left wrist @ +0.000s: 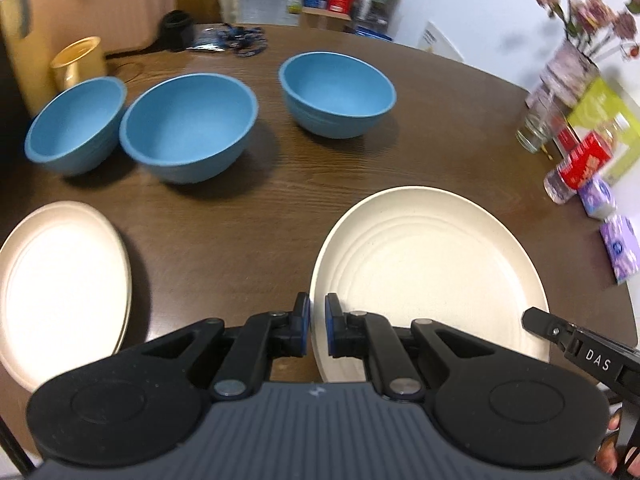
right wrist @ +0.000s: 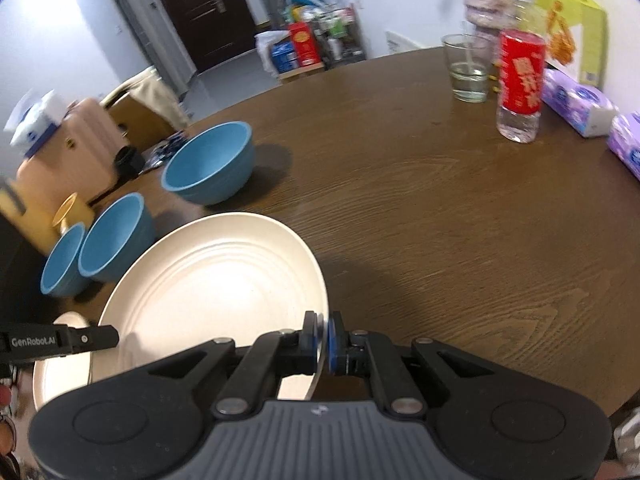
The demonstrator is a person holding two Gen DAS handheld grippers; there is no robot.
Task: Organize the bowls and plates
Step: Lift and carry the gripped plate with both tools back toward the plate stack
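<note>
We see both claws clamped on one cream plate [left wrist: 432, 264] above the bench [left wrist: 280, 200]: the left claw [left wrist: 318, 330] pinches its left rim, the right claw [right wrist: 325, 338] its right rim. Another plate [left wrist: 60, 288] lies nearby, three blue bowls [left wrist: 188, 126] behind.

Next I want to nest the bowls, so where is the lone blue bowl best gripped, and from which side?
Grip the lone blue bowl by its rim, one finger inside and one outside the wall. It stands upright and open-topped, too wide to span. Come from above at its near edge: the table in front is bare, and the two other bowls sit apart to its left. Both grippers are busy holding the plate.
</note>
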